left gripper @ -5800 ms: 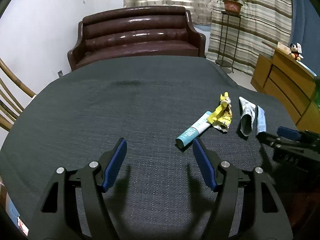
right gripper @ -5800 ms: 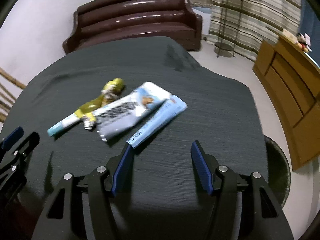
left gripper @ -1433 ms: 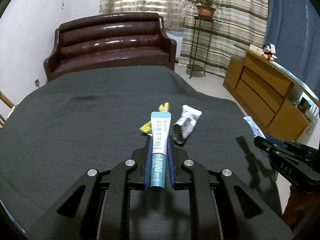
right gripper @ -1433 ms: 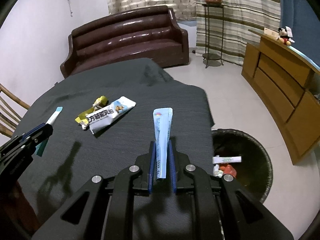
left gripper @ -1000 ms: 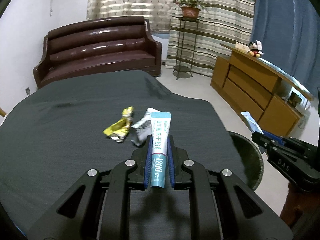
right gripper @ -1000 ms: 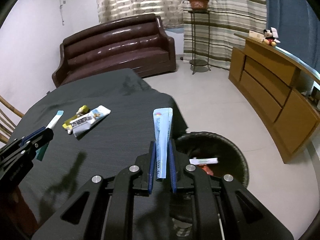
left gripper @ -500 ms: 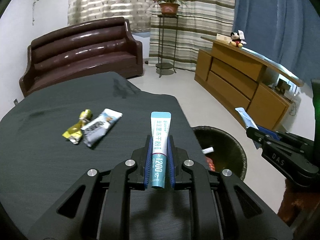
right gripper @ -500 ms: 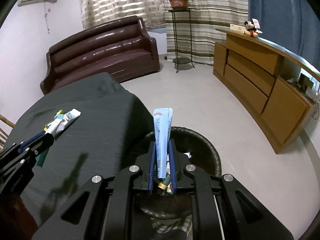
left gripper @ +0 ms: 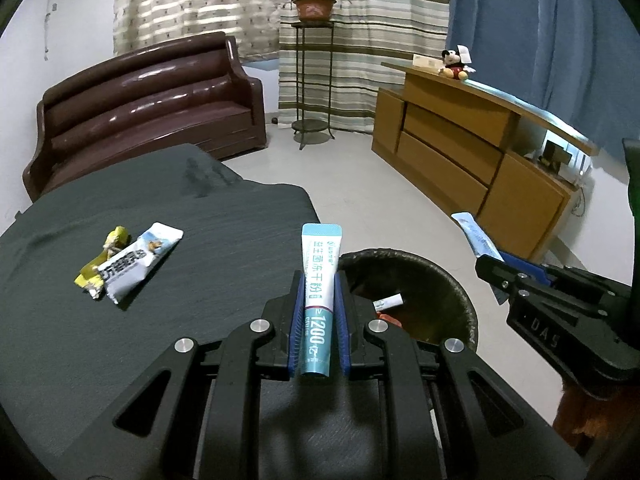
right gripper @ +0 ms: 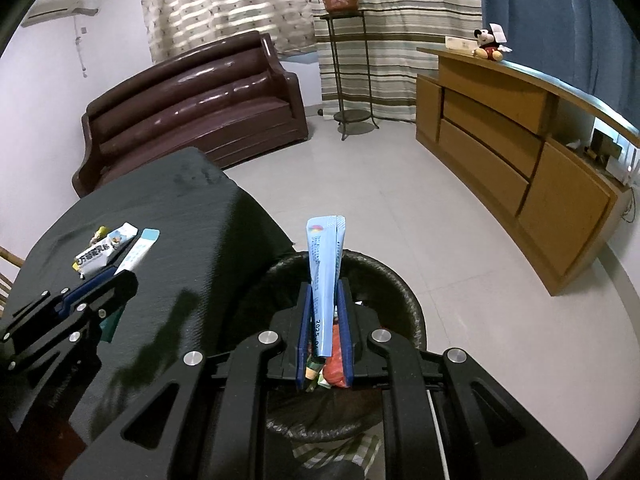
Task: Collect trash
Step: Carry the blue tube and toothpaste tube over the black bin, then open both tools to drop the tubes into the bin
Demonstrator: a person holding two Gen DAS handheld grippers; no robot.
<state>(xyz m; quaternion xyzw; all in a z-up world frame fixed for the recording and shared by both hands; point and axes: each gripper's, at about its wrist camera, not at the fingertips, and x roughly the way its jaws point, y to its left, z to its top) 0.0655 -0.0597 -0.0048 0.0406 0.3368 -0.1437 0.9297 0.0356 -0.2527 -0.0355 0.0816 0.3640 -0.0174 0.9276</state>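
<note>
Left gripper (left gripper: 318, 312) clenched on teal sachet (left gripper: 320, 280), short of the bin (left gripper: 460, 292), which lies ahead-right. Right gripper (right gripper: 325, 320) grasps blue sachet (right gripper: 325, 272) directly over bin, ready to drop. Remaining: 2 wrappers, white wrapper (left gripper: 138, 260) & yellow wrapper (left gripper: 100, 264), on table (left gripper: 224, 240) ahead-left of left gripper. Est. approx half done

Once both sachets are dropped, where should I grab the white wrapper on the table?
Take the white wrapper by its far end, near the printed picture, coming from the bin side. It lies flat, and its near end touches the yellow wrapper, so a grip there likely catches both.
</note>
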